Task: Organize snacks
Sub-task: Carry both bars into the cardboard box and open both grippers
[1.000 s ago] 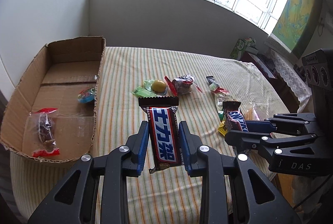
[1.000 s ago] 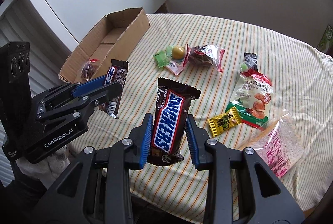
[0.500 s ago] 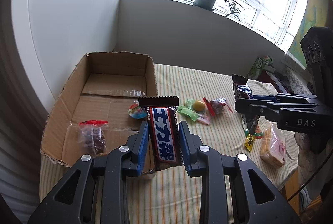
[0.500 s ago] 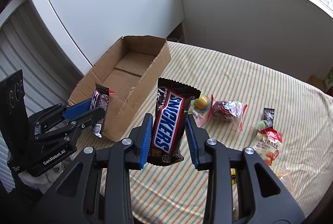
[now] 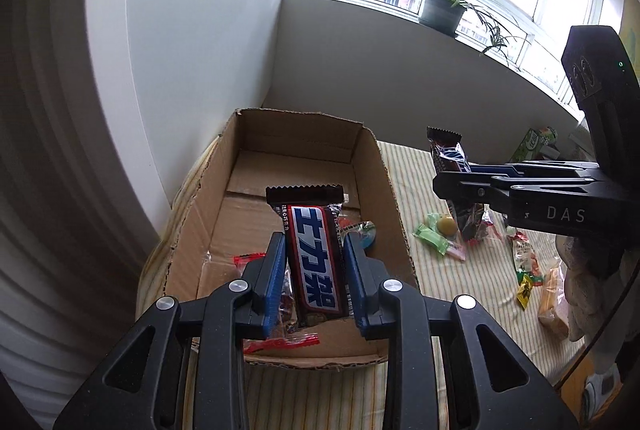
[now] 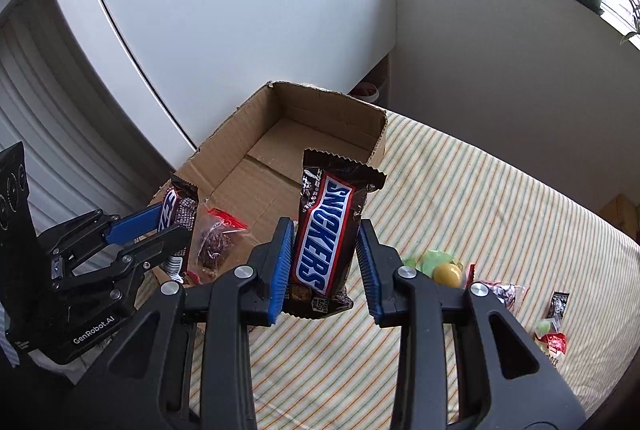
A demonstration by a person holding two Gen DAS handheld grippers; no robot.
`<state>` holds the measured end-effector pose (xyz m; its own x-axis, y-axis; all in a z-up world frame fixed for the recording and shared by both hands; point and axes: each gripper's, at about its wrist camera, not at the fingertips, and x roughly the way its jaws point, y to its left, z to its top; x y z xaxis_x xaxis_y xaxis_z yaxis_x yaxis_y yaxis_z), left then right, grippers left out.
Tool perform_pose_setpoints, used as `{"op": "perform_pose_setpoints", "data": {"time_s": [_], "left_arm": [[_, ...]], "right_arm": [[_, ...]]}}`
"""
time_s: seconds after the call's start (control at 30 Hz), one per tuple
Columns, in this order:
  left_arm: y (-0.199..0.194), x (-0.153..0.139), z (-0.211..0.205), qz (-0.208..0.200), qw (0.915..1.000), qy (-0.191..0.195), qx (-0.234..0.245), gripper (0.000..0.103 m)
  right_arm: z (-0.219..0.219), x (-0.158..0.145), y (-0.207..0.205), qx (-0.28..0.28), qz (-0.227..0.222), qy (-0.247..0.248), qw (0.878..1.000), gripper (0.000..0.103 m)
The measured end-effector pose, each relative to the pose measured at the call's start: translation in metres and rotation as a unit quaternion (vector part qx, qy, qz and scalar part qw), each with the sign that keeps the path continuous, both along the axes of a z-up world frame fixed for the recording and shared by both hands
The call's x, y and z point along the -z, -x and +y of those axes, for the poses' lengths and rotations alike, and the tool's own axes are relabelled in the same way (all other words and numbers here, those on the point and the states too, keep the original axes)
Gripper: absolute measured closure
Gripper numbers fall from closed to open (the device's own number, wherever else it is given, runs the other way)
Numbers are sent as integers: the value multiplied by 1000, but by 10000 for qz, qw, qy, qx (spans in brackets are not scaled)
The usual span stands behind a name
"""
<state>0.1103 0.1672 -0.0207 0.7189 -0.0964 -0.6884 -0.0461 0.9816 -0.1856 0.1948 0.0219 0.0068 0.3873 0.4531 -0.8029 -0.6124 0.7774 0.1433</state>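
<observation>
Above the cardboard box (image 5: 384, 190), both grippers pinch glossy brown chocolate bars.

The left gripper (image 5: 314, 270) clamps a Chinese-lettered Snickers bar (image 5: 316, 258) upright over the corrugated, ragged-edged box, where a crinkly clear red-sealed packet (image 6: 214, 242) lies. The right gripper (image 6: 324, 262) squeezes a Snickers bar (image 6: 326, 230) at the box's near edge, above the striped tablecloth (image 6: 480, 198). Half a second ago both bars hung farther back from the box.
</observation>
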Motion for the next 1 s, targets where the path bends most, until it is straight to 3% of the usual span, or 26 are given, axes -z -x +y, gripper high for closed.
{"op": "perform_pose_setpoints", "data": {"time_s": [0.43,0.7,0.8,1.0], "left_arm": [[-14,4,20,64,9999,25,-143,76],[-17,6,20,133,9997,-9,-195,75],[-17,4,20,107,9997,4,-217,68],[-13,1,18,59,9998,19,-201,68]], "right_arm": [[50,12,-29,-309,87,81,9995,70],[53,11,-31,-320,58,109,9994,69],[50,8,-30,-286,-31,98,9995,49],[44,-1,-26,-295,-116,59,9995,47]]}}
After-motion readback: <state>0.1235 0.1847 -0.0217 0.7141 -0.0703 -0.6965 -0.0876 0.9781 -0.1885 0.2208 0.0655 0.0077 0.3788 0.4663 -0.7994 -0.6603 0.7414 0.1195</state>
